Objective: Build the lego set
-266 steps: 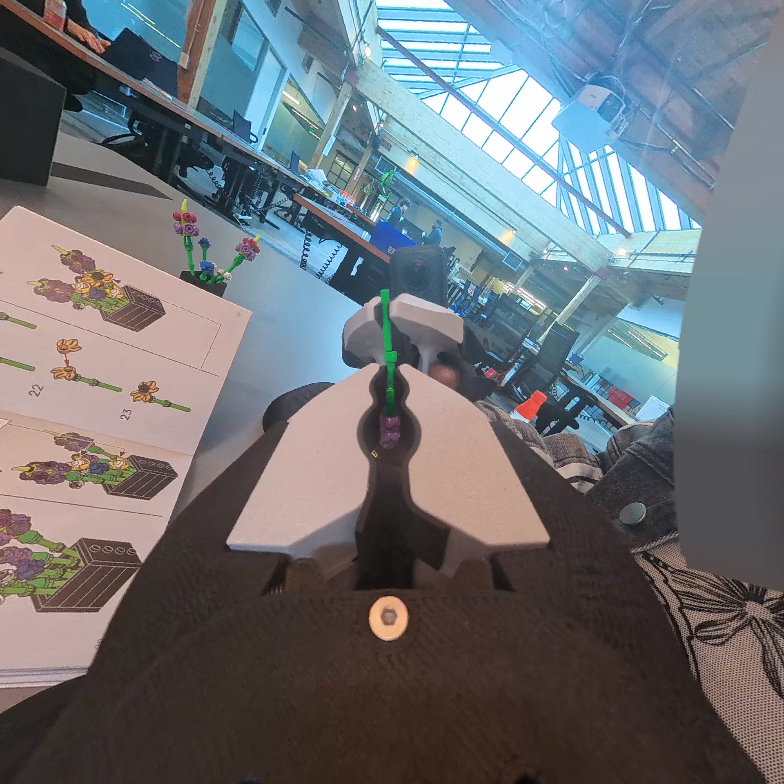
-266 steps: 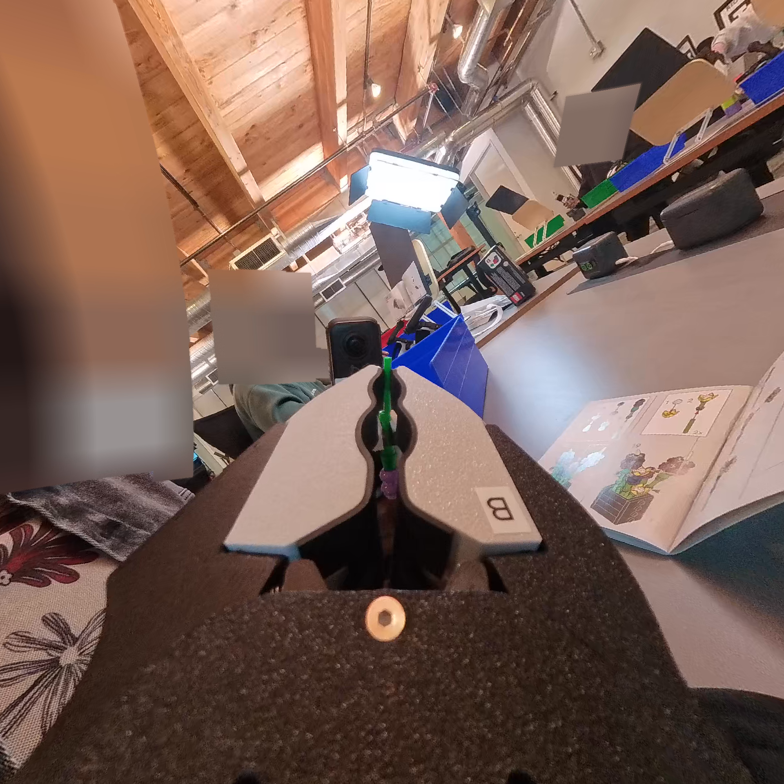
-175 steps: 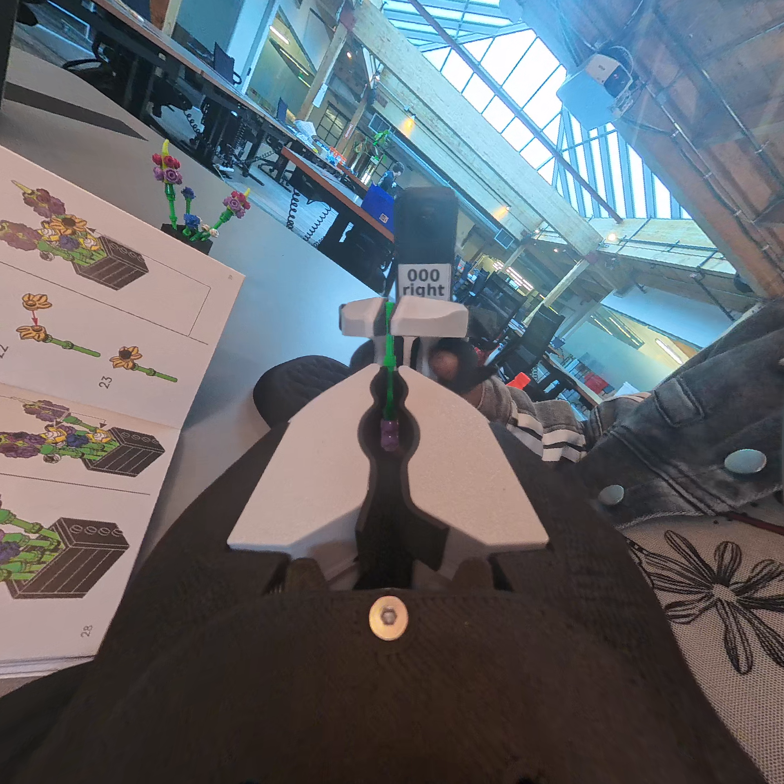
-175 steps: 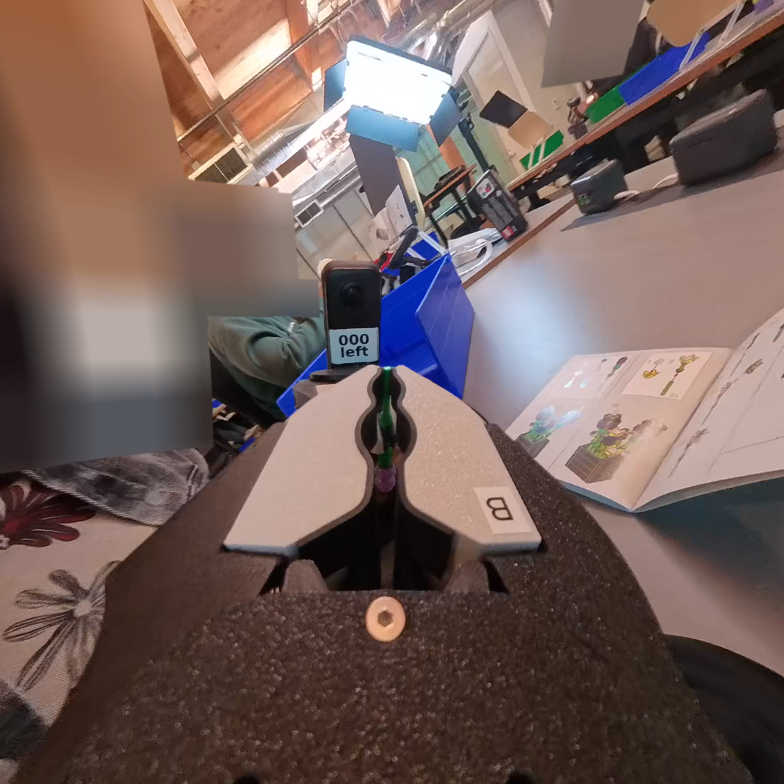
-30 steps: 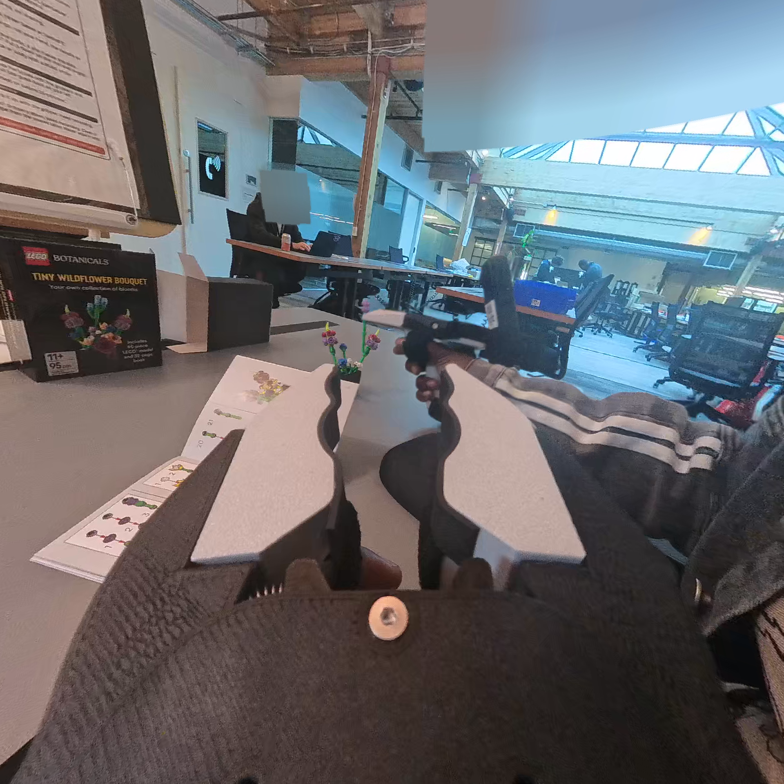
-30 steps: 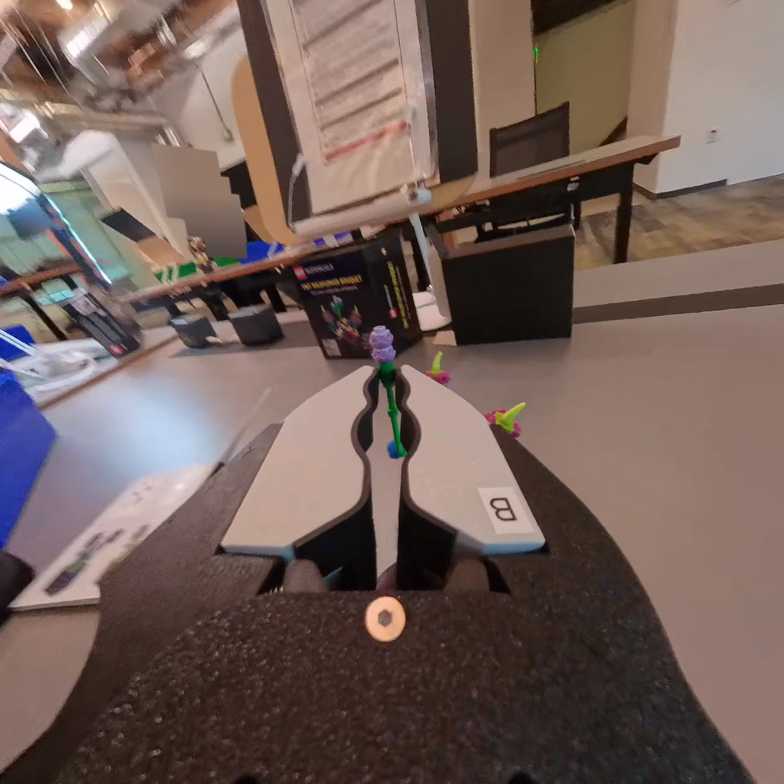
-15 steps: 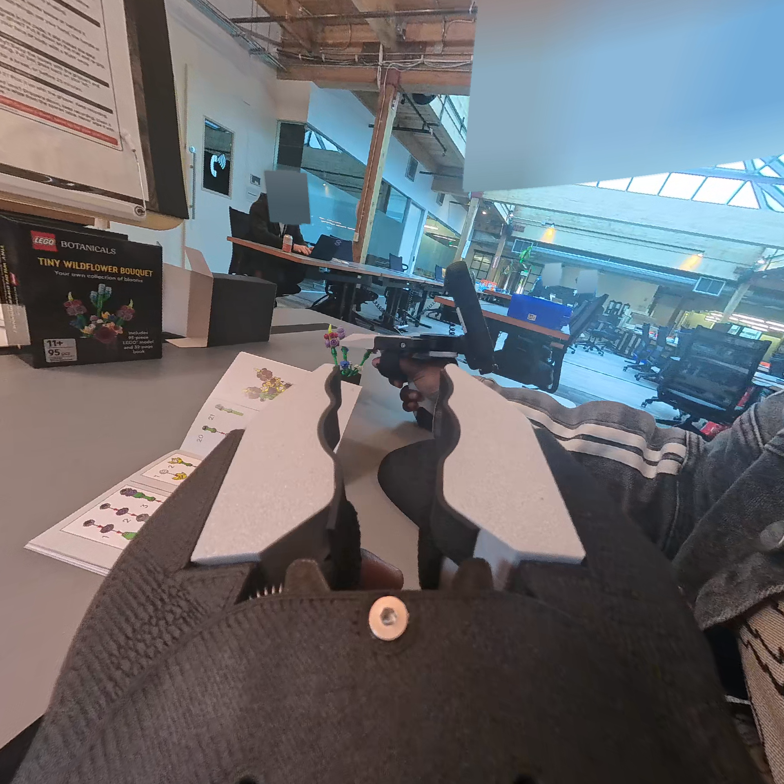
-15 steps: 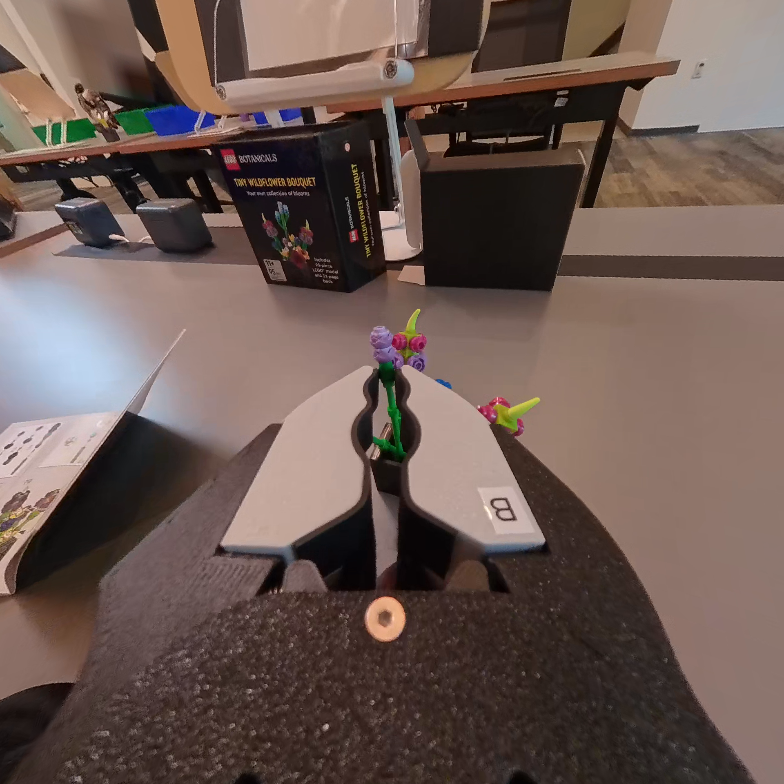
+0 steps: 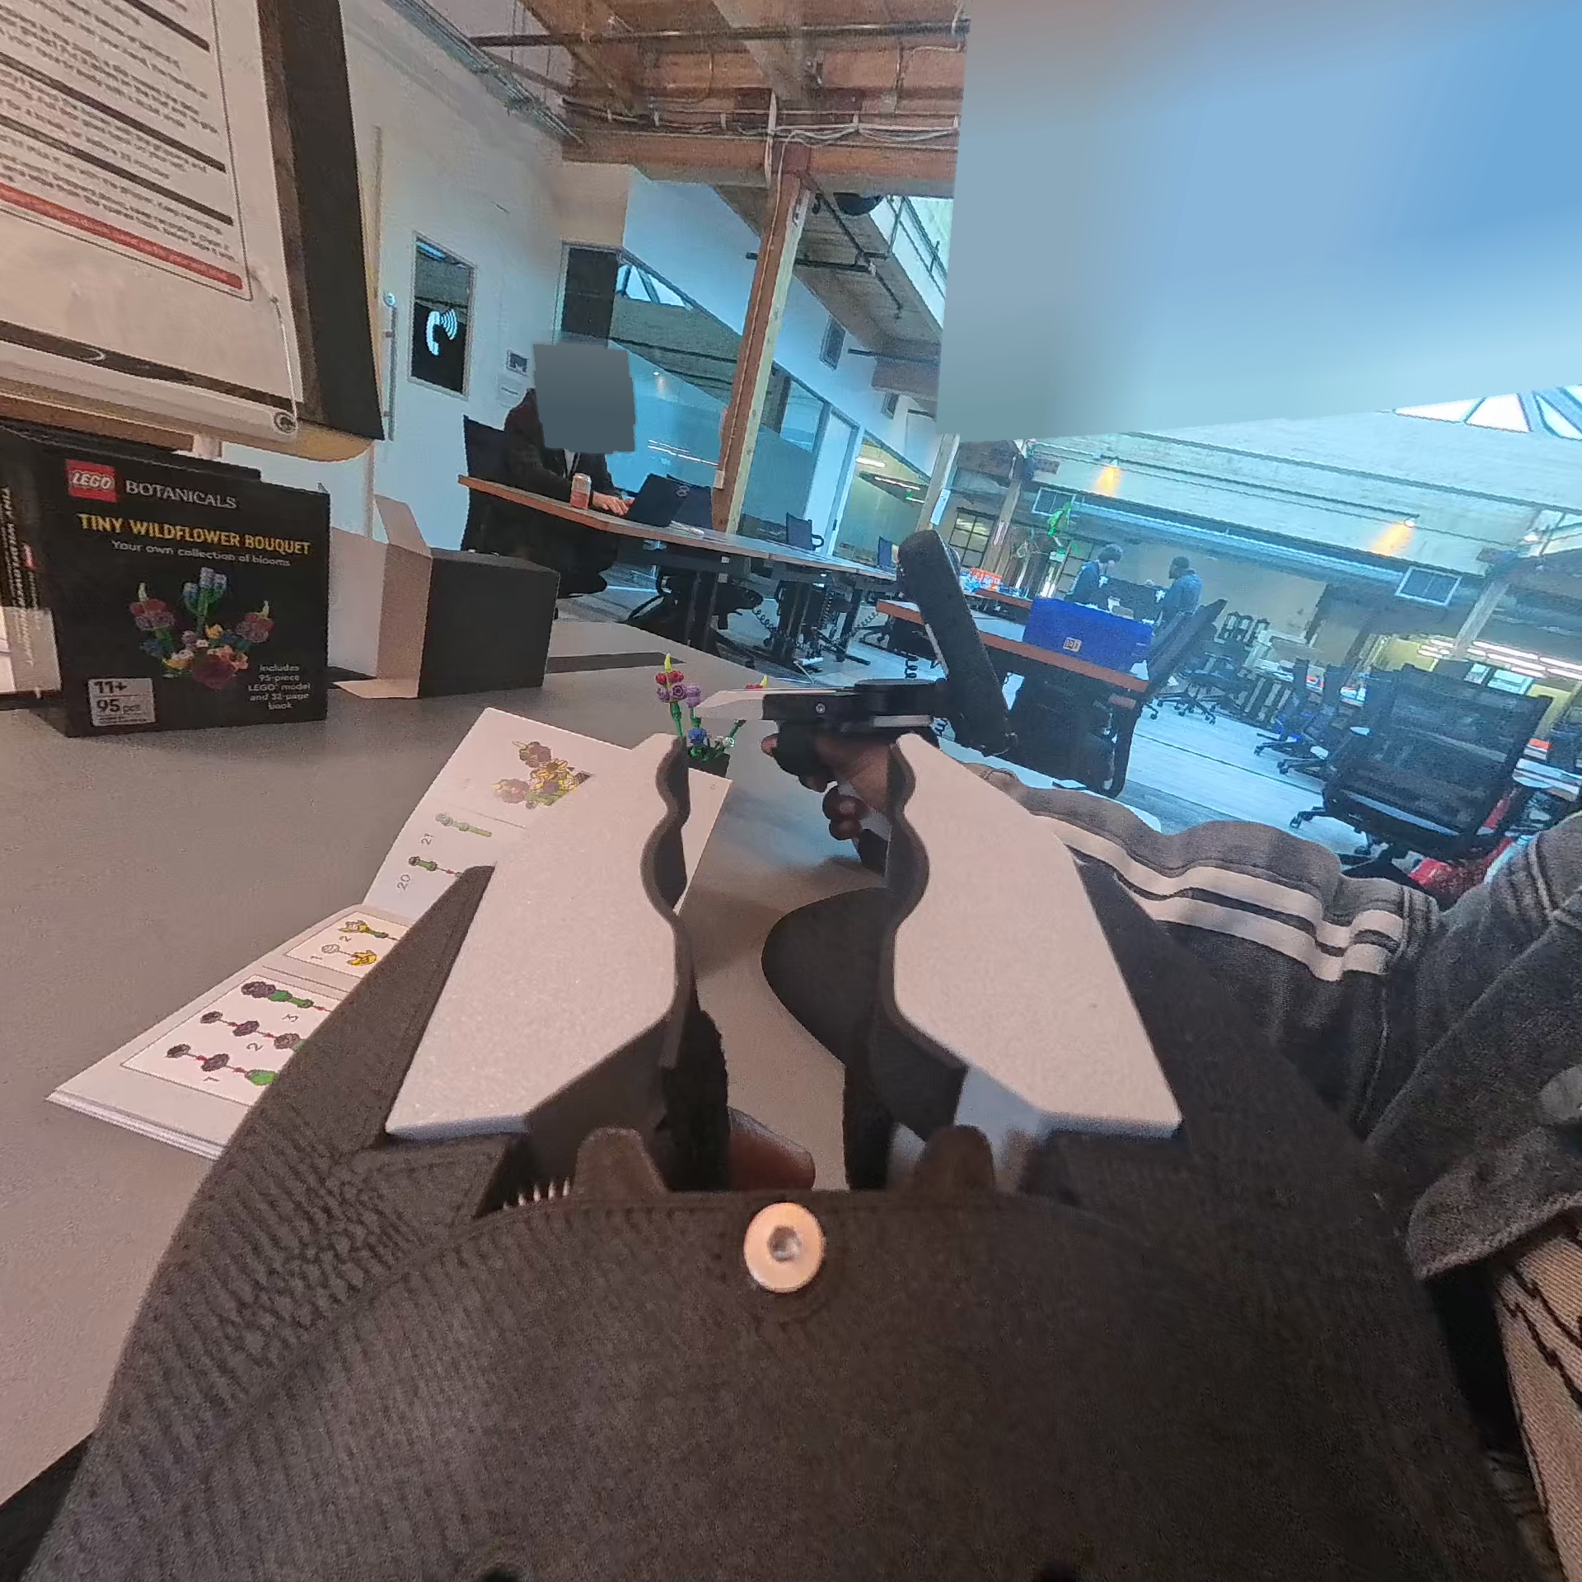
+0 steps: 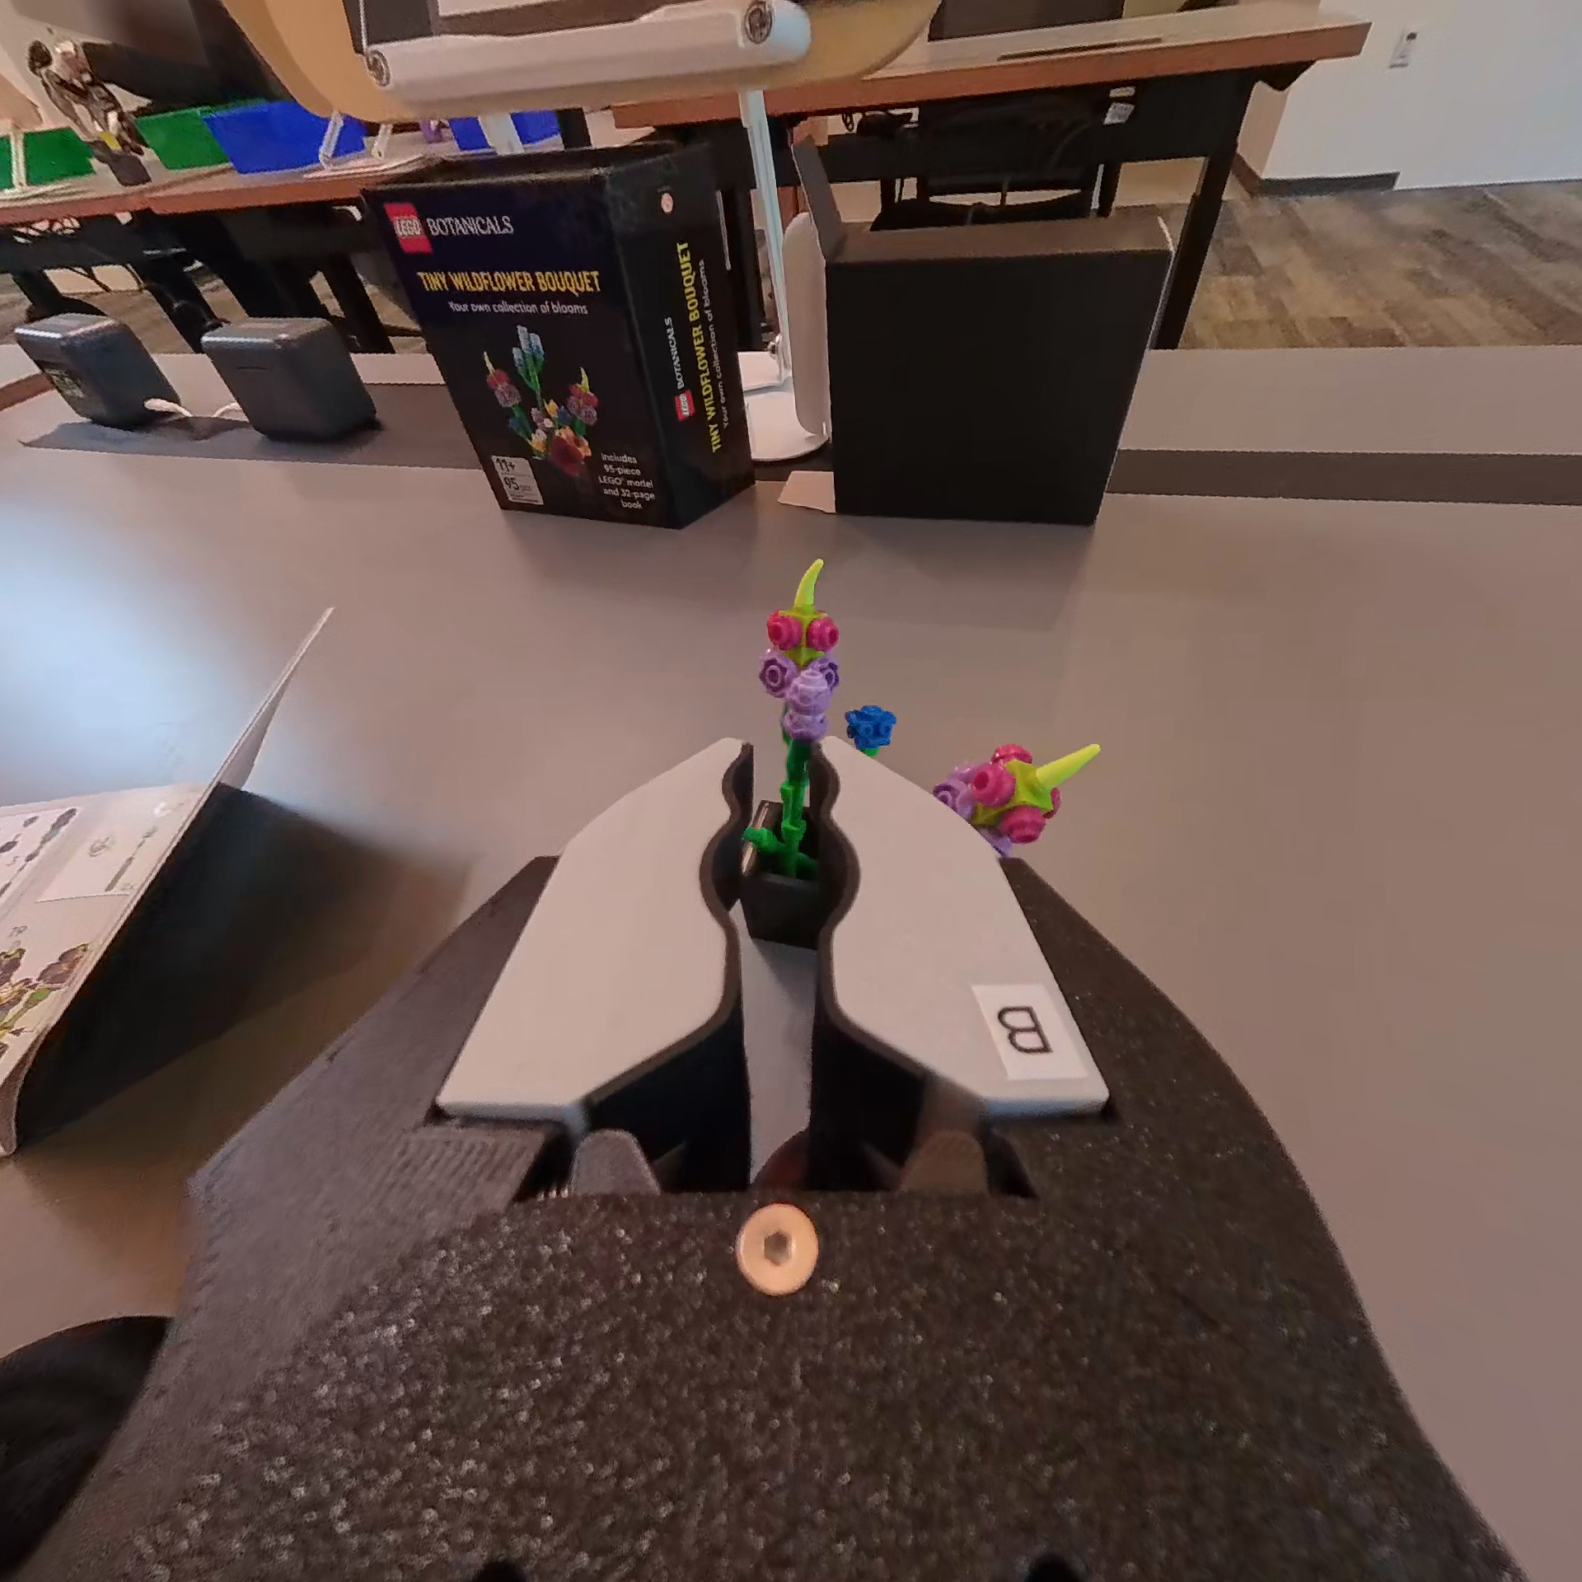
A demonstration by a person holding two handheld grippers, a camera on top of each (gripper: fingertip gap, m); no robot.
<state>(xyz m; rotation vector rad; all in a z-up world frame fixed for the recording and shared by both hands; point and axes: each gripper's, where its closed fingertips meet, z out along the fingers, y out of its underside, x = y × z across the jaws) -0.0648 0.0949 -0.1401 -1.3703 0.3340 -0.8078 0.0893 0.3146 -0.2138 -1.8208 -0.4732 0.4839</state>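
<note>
Grey table (image 10: 1284, 685) | black pot (image 10: 783, 907): green stem (image 10: 794, 792), seemingly planted

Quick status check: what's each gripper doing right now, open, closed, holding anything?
Left gripper: open, holding nothing.
Right gripper: closed on the green stem with the purple flower, which stands over the small black base.

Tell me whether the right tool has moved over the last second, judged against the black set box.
Yes. The right tool has swung to face the black set box, closing in, and now carries the green stem down over the black base.
</note>
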